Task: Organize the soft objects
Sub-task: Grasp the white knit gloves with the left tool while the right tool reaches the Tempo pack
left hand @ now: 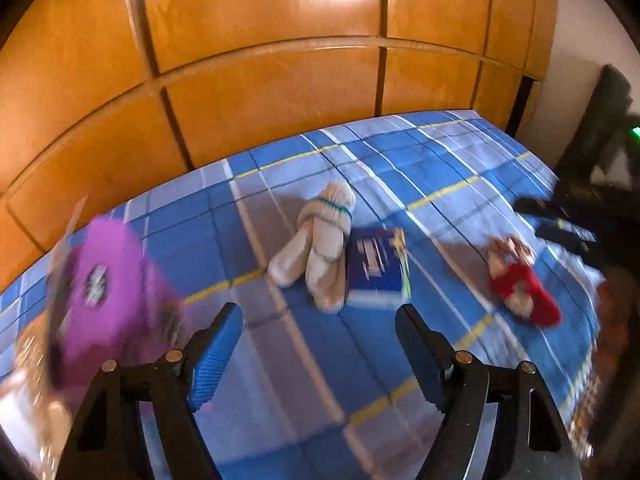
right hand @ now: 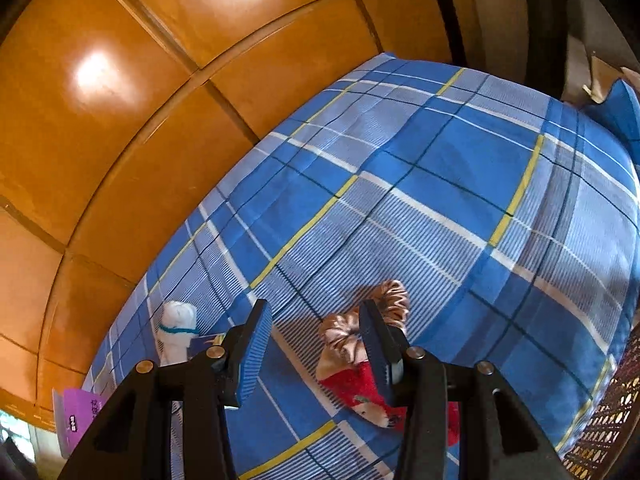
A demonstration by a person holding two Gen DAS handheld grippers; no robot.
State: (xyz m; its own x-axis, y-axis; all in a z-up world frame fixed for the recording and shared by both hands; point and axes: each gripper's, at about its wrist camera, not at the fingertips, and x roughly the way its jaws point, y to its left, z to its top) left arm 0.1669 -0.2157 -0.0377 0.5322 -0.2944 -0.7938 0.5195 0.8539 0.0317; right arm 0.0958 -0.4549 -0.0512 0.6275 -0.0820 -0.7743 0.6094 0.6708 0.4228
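Left wrist view: left gripper [left hand: 318, 330] wide and empty, white socks [left hand: 320, 240] and blue booklet [left hand: 374, 260] ahead of it, purple pack [left hand: 104, 284] off its left finger. Right wrist view alone shows satin scrunchie [right hand: 360, 328] with red plush [right hand: 360, 394] against the right gripper's [right hand: 316, 344] right finger; jaws part-open, nothing gripped.

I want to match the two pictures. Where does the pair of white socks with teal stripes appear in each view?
Left wrist view: the white socks lie at the centre, on the plaid bedsheet, touching the blue booklet.
Right wrist view: the socks sit low at the left, beside the tool's left finger.
Shared landmark: the red soft toy.
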